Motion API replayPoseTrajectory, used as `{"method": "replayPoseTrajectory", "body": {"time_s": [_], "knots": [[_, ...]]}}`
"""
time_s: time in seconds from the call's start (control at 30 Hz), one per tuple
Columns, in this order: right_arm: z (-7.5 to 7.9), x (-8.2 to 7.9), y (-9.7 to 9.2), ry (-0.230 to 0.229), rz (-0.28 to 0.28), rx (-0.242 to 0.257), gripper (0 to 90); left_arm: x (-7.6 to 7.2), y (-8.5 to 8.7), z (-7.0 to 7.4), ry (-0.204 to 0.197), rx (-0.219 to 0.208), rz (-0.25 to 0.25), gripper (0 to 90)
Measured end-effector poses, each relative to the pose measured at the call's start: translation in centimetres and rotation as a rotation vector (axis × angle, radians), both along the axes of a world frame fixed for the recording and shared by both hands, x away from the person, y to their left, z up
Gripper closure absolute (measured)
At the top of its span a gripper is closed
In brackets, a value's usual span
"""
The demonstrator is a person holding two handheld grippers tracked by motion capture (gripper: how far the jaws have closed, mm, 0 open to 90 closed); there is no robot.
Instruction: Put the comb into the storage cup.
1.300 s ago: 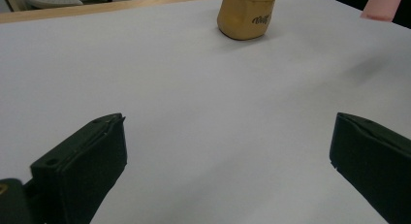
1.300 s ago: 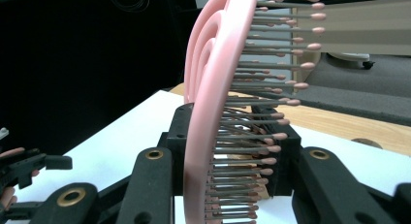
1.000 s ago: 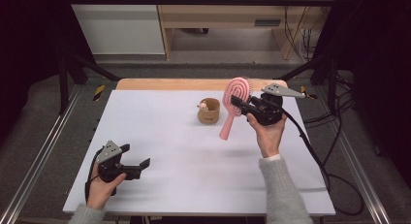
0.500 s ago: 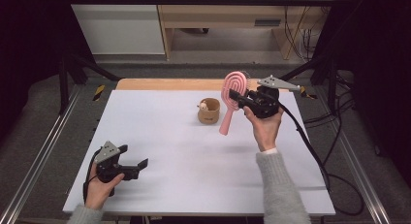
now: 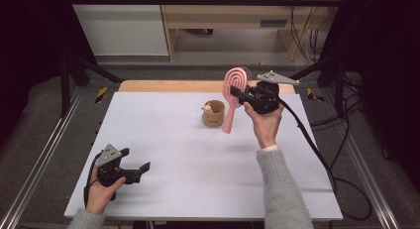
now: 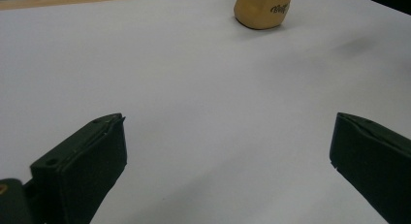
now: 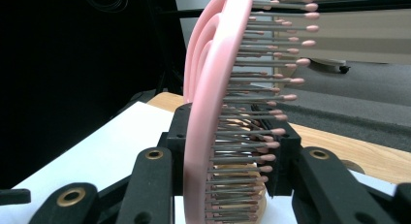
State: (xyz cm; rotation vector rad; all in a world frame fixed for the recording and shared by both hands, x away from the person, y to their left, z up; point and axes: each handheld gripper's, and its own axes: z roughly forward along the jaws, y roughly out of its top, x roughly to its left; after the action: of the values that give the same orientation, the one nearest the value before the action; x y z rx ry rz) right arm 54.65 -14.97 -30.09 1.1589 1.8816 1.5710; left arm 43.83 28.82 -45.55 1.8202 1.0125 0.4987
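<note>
A pink hairbrush [image 5: 232,96] hangs upright in the air over the far middle of the white table, head up and handle down. My right gripper [image 5: 238,92] is shut on its head; in the right gripper view the pink hairbrush [image 7: 215,103] stands edge-on between the jaws, its bristles pointing right. Just left of the handle stands a small tan cup [image 5: 213,113] with a little figure on its rim. The tan cup [image 6: 262,8] also shows far off in the left gripper view. My left gripper [image 5: 140,170] rests near the table's front left, open and holding nothing.
The white table [image 5: 163,135] has a wooden strip [image 5: 168,85] along its far edge. Metal rails run down both sides. A black cable [image 5: 317,149] trails from the right gripper off the table's right side. A wooden cabinet stands behind the table.
The right gripper has carried the hairbrush a little to the left, so its handle now hangs closer to the cup. The left gripper has stayed where it was.
</note>
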Motion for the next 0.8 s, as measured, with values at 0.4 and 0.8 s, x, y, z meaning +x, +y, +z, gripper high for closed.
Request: {"method": "replayPoseTrajectory", "body": {"time_s": [0.4, 0.8], "knots": [[0.5, 1.4, 0.6, 0.019, -0.020, -0.019, 63.8, 0.1, 0.1, -0.1, 0.005, 0.001, -0.002, 0.0], [0.5, 2.3, 0.6, 0.009, -0.044, 0.002, 63.8, 0.1, 0.1, -0.1, 0.005, -0.003, 0.000, 0.0]]}}
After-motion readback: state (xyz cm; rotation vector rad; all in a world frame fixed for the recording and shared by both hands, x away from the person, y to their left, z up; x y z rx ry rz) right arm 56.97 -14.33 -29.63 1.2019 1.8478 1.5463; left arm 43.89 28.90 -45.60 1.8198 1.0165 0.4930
